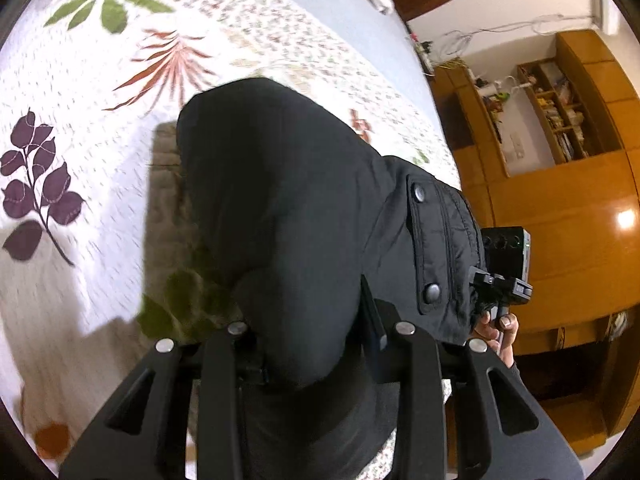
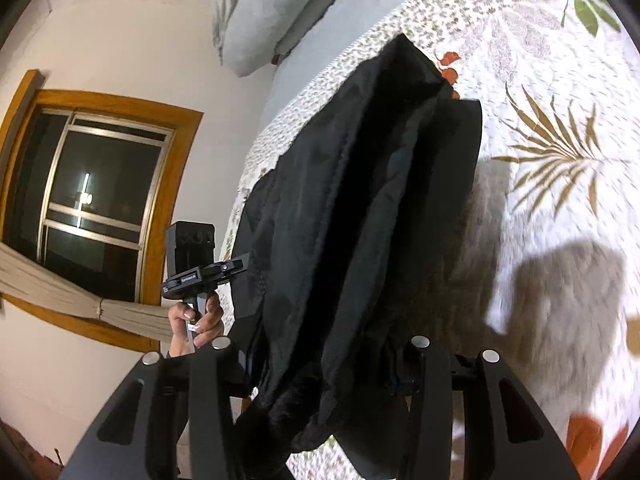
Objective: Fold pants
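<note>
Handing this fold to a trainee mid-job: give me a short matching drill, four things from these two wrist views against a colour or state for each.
Things:
1. pants
2. bedspread
3. pillows
4. shelf unit

Descriptions:
A. orange-brown wood
B. black, lifted, clamped by both the left gripper and the right gripper
C. plain pale grey
D. white with leaf prints

Pairs: 1-B, 2-D, 3-C, 4-A

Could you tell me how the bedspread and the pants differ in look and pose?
The bedspread is pale with purple, green and red leaf prints; the pants are plain black. The bedspread lies flat on the bed, while the pants hang bunched, held up by the left tool and the right tool. Both are fabric.
</note>
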Demonstrator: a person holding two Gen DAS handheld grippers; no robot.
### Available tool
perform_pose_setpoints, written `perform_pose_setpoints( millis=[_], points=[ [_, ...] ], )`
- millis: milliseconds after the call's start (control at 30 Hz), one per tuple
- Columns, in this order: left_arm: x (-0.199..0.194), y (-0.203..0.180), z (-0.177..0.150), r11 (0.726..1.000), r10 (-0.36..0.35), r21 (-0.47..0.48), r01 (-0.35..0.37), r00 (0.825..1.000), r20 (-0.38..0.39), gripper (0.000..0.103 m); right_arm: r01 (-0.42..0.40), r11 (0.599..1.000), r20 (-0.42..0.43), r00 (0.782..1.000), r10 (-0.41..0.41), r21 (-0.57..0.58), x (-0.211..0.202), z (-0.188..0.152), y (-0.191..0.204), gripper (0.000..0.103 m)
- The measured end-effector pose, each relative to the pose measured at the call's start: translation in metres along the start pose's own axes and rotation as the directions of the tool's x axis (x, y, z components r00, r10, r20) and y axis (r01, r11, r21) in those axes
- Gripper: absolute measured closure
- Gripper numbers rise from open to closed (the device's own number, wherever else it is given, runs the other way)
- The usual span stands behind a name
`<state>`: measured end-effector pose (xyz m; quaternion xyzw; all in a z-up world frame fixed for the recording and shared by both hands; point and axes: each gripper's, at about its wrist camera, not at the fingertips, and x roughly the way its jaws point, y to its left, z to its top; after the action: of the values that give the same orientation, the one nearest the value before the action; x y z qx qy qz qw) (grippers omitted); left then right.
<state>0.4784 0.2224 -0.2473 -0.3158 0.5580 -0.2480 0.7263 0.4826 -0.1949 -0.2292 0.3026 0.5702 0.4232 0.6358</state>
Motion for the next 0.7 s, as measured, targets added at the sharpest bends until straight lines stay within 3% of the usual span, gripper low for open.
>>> perform_pose_setpoints(
  millis=[333,533,700],
  points=[
    [0.007,0.025,-0.004,1.0,-0.021,-0.02,0.021,1.0,-0.01,0.066,0.045,0.998,-0.033,0.999,-0.044,0.043,0.009,0.011,-0.039,0.056],
    [0.004,0.028,-0.013,0.998,-0.035,-0.042,0.036,0.999,0.031,0.061,0.064,0.996,-0.024,0.998,-0.063,0.067,0.015,0.014,-0.043,0.045],
    [-0.021,0.019,-0.023,1.0,-0.02,-0.022,0.022,0.996,0.092,0.053,0.1,0.992,0.04,0.994,-0.104,0.078,-0.015,0.015,-0.035,0.036]
  ],
)
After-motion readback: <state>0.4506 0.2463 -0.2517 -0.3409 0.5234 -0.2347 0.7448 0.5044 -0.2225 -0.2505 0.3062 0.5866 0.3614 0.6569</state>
